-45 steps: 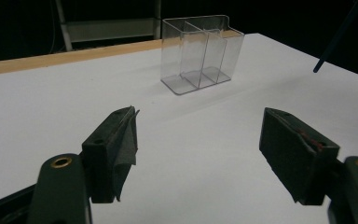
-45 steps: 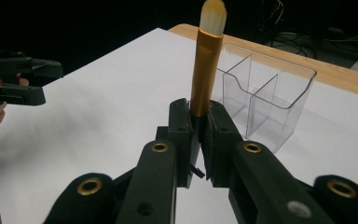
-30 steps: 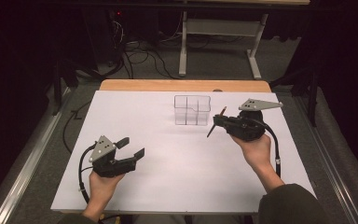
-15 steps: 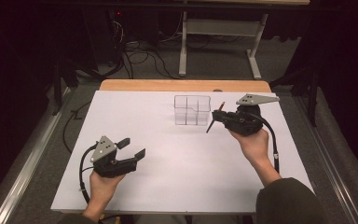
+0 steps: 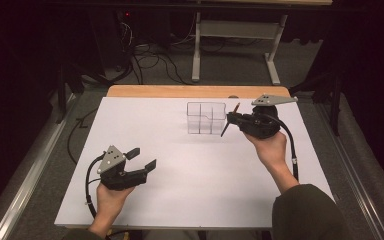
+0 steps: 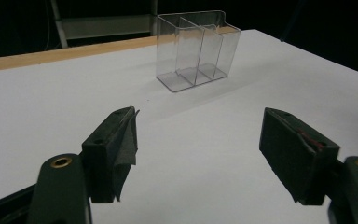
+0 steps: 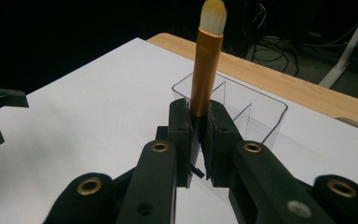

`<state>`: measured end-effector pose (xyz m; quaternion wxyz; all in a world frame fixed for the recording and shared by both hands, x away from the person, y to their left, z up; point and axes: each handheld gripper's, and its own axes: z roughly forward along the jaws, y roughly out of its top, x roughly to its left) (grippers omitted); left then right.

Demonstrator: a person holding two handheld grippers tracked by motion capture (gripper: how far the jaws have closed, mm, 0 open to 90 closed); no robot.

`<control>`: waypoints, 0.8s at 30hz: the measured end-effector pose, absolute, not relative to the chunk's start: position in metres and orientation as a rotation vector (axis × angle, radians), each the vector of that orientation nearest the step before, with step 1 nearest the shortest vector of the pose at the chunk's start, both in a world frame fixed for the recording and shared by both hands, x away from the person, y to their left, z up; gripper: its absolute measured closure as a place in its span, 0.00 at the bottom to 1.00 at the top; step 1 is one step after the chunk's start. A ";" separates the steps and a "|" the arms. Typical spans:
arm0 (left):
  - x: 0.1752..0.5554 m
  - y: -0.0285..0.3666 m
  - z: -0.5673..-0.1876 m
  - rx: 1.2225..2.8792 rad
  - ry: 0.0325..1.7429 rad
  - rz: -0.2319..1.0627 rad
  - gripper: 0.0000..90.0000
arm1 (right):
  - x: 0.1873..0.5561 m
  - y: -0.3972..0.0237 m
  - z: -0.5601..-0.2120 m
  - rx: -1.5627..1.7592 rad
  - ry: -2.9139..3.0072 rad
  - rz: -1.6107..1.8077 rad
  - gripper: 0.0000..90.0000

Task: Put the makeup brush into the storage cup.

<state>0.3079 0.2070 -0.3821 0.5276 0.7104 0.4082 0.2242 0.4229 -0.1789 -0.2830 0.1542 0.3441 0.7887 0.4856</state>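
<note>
Left gripper (image 5: pixel 141 163) rests low over the white table surface (image 5: pixel 190 190) nearest the person, its jaws spread wide with nothing between them. Ahead of it and well apart stands the clear divided organizer (image 6: pixel 196 49), upright. Right gripper (image 7: pixel 199 122) is clamped tight on a gold-barrelled brush (image 7: pixel 206 70), the pale tip rising above the jaws and a dark end showing below them. The organizer sits just beyond and beneath those jaws, close beside the brush, contact not determinable.
</note>
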 end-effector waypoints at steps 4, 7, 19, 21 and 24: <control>0.308 0.208 -0.382 1.695 0.978 0.533 0.31 | 0.428 -0.178 -0.282 0.996 2.250 1.390 0.94; 0.308 0.207 -0.382 1.701 0.978 0.532 0.31 | 0.432 -0.178 -0.281 0.998 2.243 1.380 0.94; 0.309 0.206 -0.383 1.706 0.978 0.529 0.32 | 0.443 -0.177 -0.278 1.016 2.205 1.366 0.94; 0.309 0.206 -0.383 1.712 0.976 0.531 0.32 | 0.444 -0.177 -0.278 1.020 2.202 1.365 0.94; 0.309 0.206 -0.383 1.710 0.979 0.532 0.32 | 0.447 -0.177 -0.277 1.031 2.196 1.363 0.94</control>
